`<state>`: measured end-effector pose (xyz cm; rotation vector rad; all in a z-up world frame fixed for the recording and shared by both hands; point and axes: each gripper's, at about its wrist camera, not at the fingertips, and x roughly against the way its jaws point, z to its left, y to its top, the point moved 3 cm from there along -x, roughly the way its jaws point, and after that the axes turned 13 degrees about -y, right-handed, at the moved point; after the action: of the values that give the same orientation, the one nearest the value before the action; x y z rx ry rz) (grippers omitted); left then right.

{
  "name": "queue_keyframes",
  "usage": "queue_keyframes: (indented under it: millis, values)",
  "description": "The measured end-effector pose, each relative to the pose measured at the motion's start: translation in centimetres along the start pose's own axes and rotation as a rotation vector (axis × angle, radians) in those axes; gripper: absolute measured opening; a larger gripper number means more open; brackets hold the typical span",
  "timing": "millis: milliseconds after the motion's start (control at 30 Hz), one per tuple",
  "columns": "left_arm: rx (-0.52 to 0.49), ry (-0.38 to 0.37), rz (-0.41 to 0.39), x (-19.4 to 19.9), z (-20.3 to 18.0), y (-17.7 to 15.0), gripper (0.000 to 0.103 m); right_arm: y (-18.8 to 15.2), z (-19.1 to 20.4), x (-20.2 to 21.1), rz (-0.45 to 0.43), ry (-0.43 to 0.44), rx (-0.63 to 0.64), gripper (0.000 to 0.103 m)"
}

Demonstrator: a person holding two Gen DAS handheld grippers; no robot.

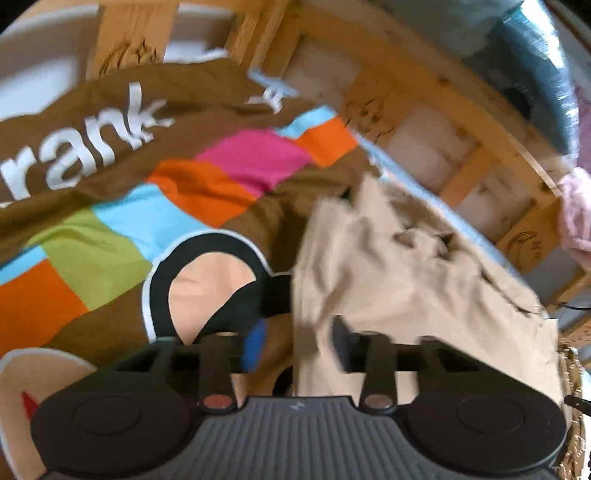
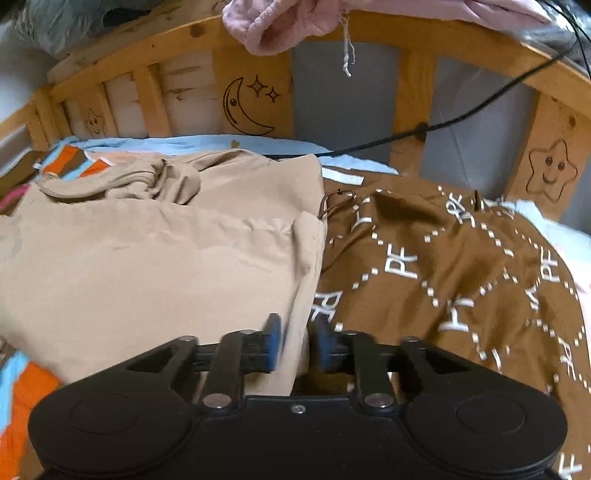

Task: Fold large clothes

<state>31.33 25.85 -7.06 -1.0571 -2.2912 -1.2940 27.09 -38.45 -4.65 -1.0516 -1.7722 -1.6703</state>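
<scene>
A large beige garment (image 2: 155,266) lies spread on a brown patterned bedspread (image 2: 461,266). It also shows in the left wrist view (image 1: 406,280), partly rumpled and blurred by motion. My right gripper (image 2: 295,343) has its jaws close together with the garment's right edge between them. My left gripper (image 1: 295,343) straddles the garment's left edge; its blue-padded left finger (image 1: 255,343) stands apart from the right finger, with cloth in the gap.
A wooden bed rail (image 2: 258,103) with moon and star engravings runs along the far side. Pink clothing (image 2: 280,26) hangs over it, and a black cable (image 2: 461,114) crosses it. The bedspread has coloured squares and white lettering (image 1: 92,147).
</scene>
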Motion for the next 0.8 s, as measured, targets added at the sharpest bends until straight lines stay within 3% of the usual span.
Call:
queue_keyframes:
  millis: [67,167,300,400,467,533,600,667,733,800]
  values:
    - [0.014,-0.051,-0.01,1.2,-0.2,-0.8,0.059,-0.2,-0.1,1.3,0.022,0.059,0.026,0.062]
    - [0.065,-0.09,0.002,2.0,-0.2,-2.5,0.064,-0.8,0.1,2.2,0.097,0.143,0.097,0.075]
    - [0.181,-0.13,0.06,0.6,1.1,-4.9,0.062,-2.1,0.1,1.8,0.192,0.173,0.071,0.076]
    - [0.234,-0.15,0.06,-0.7,1.4,-5.6,0.047,-2.4,-0.3,0.4,0.254,0.242,-0.079,0.076]
    - [0.269,-0.148,0.052,-1.2,1.4,-5.5,0.034,-2.1,-0.3,-0.1,0.276,0.281,-0.141,0.064]
    - [0.299,-0.129,0.045,-1.4,1.4,-5.3,0.025,-1.9,-0.6,-0.4,0.316,0.296,-0.234,0.06]
    - [0.309,-0.11,0.038,-1.4,1.2,-5.0,0.016,-1.2,-1.0,-0.4,0.328,0.307,-0.288,0.045]
    - [0.297,-0.085,0.046,-1.6,0.5,-4.7,0.006,-0.8,-1.3,-0.7,0.341,0.279,-0.311,0.012]
    - [0.281,-0.051,0.05,-1.6,-0.3,-4.4,0.003,-0.8,-1.3,-1.5,0.377,0.236,-0.302,0.006]
    - [0.259,-0.031,0.038,-0.8,-1.5,-3.8,0.001,-0.3,-0.9,-0.8,0.356,0.223,-0.269,0.003]
